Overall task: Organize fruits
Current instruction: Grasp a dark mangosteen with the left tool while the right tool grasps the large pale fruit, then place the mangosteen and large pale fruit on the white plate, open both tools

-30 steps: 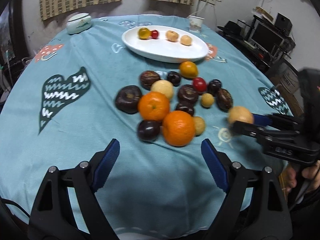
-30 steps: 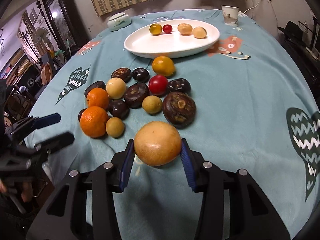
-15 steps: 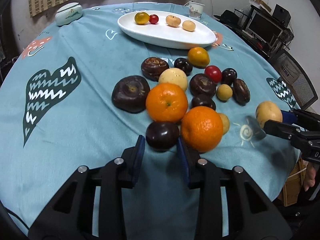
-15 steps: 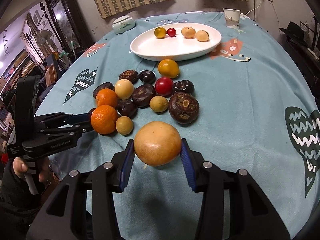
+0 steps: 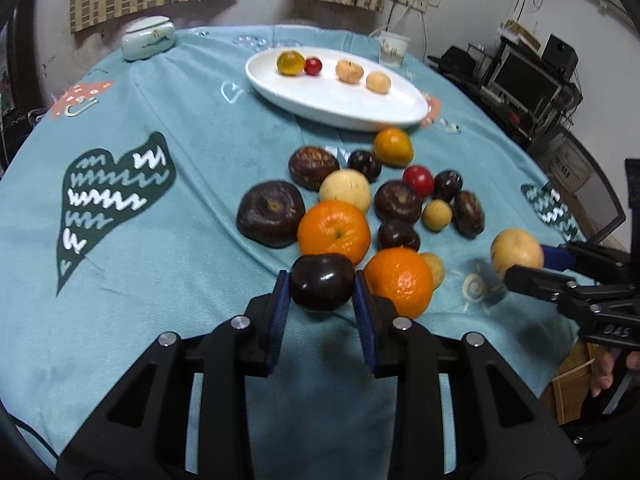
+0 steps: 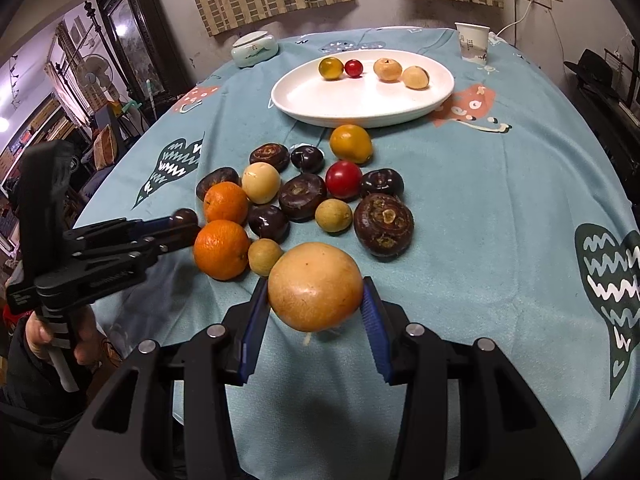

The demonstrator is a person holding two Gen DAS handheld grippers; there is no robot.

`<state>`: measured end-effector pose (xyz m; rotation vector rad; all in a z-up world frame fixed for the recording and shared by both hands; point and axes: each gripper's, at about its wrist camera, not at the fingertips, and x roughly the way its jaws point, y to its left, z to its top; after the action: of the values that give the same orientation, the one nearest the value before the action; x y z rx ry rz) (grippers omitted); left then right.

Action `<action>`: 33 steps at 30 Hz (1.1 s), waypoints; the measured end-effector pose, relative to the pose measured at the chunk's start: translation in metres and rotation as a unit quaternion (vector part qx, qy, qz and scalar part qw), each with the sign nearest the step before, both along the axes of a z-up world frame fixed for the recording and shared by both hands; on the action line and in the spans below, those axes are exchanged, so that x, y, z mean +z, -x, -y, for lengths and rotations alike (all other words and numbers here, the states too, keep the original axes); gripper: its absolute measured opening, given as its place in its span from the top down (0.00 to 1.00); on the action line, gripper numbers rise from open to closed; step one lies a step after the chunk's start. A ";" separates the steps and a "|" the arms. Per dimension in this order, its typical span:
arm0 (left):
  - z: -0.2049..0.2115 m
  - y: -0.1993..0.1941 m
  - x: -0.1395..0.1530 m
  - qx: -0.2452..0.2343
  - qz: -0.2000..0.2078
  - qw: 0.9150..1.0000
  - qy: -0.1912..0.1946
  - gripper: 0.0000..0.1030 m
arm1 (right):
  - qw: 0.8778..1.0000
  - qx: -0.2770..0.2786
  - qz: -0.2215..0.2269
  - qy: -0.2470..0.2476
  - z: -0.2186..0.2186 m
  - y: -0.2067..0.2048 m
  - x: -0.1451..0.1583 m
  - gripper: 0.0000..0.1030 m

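Observation:
My left gripper [image 5: 321, 294] is shut on a dark purple plum [image 5: 322, 282] at the near edge of the fruit pile, beside an orange [image 5: 399, 282]. It also shows in the right wrist view [image 6: 182, 226]. My right gripper [image 6: 315, 312] is shut on a tan round fruit [image 6: 315, 286] and holds it just above the cloth; it also shows in the left wrist view [image 5: 516, 252]. A white oval plate [image 5: 340, 100] at the far side holds several small fruits. Several oranges, dark fruits and a red tomato [image 6: 343, 178] lie between.
A round table with a teal cloth [image 5: 180, 200]. A pale lidded ceramic jar [image 5: 149, 38] stands at the far left and a paper cup [image 6: 472, 43] at the far right. Furniture and electronics surround the table.
My left gripper moved forward to the pile and closed on the dark plum, which now looks slightly raised. My right gripper kept hold of the tan fruit and barely moved.

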<state>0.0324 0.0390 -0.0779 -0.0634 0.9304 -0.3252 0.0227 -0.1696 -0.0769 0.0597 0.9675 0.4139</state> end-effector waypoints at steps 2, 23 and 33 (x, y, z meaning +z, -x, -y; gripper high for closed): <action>-0.002 0.003 0.007 0.003 0.008 1.000 0.001 0.69 | 1.000 0.000 0.001 -0.003 0.000 0.000 0.002 0.55; 0.033 -0.112 0.079 -0.041 0.026 0.999 0.005 0.69 | 0.999 0.008 0.037 0.009 0.003 -0.097 0.047 0.55; 0.054 -0.268 0.033 -0.006 -0.036 0.998 -0.057 0.69 | 0.999 0.029 0.002 0.042 -0.030 -0.262 0.019 0.56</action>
<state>0.3004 -0.0145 -0.0446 0.0348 1.0191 -0.2811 0.2844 -0.1391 -0.0581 -0.0450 0.9841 0.4264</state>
